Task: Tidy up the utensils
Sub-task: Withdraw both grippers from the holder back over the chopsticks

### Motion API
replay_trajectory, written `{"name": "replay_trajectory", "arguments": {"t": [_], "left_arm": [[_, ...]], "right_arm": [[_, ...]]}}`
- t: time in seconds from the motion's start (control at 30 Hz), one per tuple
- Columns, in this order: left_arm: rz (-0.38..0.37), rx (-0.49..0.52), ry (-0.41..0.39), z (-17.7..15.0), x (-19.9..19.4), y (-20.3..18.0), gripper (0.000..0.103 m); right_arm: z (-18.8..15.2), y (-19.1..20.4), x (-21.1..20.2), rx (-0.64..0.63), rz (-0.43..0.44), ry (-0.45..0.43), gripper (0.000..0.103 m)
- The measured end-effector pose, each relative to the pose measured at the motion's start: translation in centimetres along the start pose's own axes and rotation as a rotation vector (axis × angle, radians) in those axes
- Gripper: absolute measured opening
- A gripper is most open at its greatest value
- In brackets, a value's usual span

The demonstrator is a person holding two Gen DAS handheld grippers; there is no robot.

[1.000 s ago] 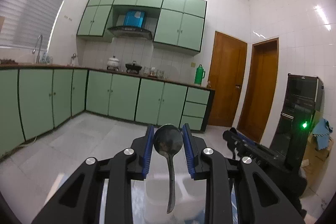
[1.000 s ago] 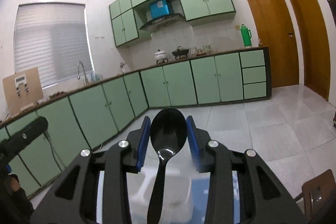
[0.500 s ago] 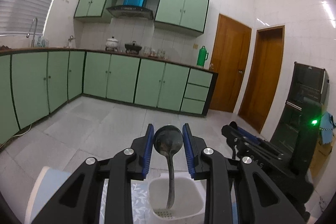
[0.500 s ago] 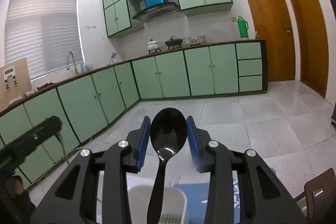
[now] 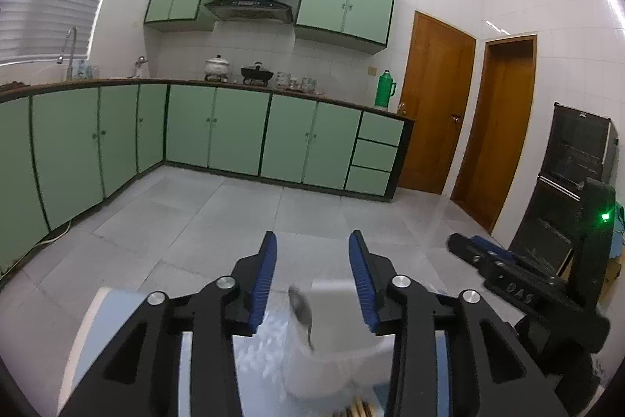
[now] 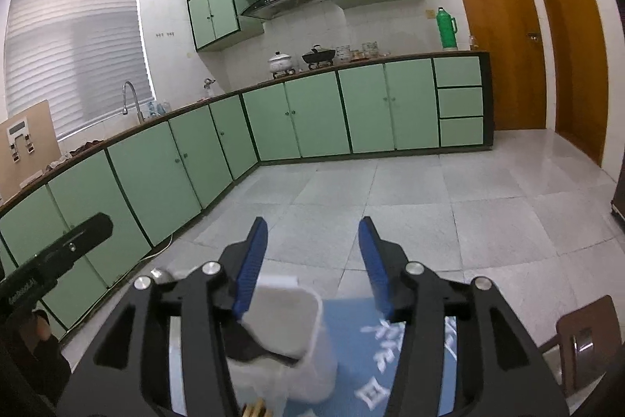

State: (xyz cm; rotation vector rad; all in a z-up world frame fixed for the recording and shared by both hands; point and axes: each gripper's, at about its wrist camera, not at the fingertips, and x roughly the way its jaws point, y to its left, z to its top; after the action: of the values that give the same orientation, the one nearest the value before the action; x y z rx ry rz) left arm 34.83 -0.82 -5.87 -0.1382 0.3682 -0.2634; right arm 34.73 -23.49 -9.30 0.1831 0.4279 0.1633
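left gripper point(image 5: 312, 268): its jaws are spreading, blue ribbed pads well apart, nothing between the pads. just below and a little inward of the tips, the metal spoon point(image 5: 301, 311) is free of them and blurred, bowl up, handle down into the white holder point(image 5: 332, 335). its long axis runs near upright, tilted slightly. the bowl looks dull grey steel, smooth and oval, the handle thin.

right gripper point(image 6: 312, 260): jaws also opening, pads wide apart, nothing pinched. below the left pad of this pair sits a dark blurred shape point(image 6: 250, 342), most likely the black spoon, dropped low into the same white holder point(image 6: 289, 323); its outline is too smeared to give an axis. the holder is matte white plastic, squarish with rounded corners, and stands on a blue printed mat point(image 6: 375, 335). pale stick ends show at the bottom edge, probably chopsticks; too little shows to be sure.

judgement: both spoons lie straight under their own jaws, so the coming move is a clean lift back and up, neither hand nearer than the other.

farther off, glossy grey floor tiles point(image 5: 218, 221), then pale green cabinets point(image 5: 234, 131) with dark trim and brown wooden doors point(image 6: 500, 34).
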Motion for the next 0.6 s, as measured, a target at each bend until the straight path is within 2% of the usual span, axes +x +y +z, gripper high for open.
{"name": "replay_trajectory", "arguments": {"t": [0.1, 0.23, 0.5, 0.6], "left_arm": [[0.026, -0.006, 0.044, -1.3, -2.3, 0.1, 0.051], [0.044, -0.014, 0.164, -5.4, -5.5, -0.1, 0.054], [0.097, -0.056, 0.407, -14.5, -9.2, 0.1, 0.055], [0.12, -0.035, 0.446, -16.3, -9.9, -0.3, 0.055]], "right_arm": [[-1.9, -0.1, -2.8, 0.029, -0.005, 0.053, 0.07], [-6.0, 0.7, -6.6, 0.032, -0.001, 0.143, 0.079], [-14.6, 3.2, -11.6, 0.043, -0.024, 0.333, 0.08], [-16.9, 4.1, -12.6, 0.042, -0.031, 0.377, 0.08]]}}
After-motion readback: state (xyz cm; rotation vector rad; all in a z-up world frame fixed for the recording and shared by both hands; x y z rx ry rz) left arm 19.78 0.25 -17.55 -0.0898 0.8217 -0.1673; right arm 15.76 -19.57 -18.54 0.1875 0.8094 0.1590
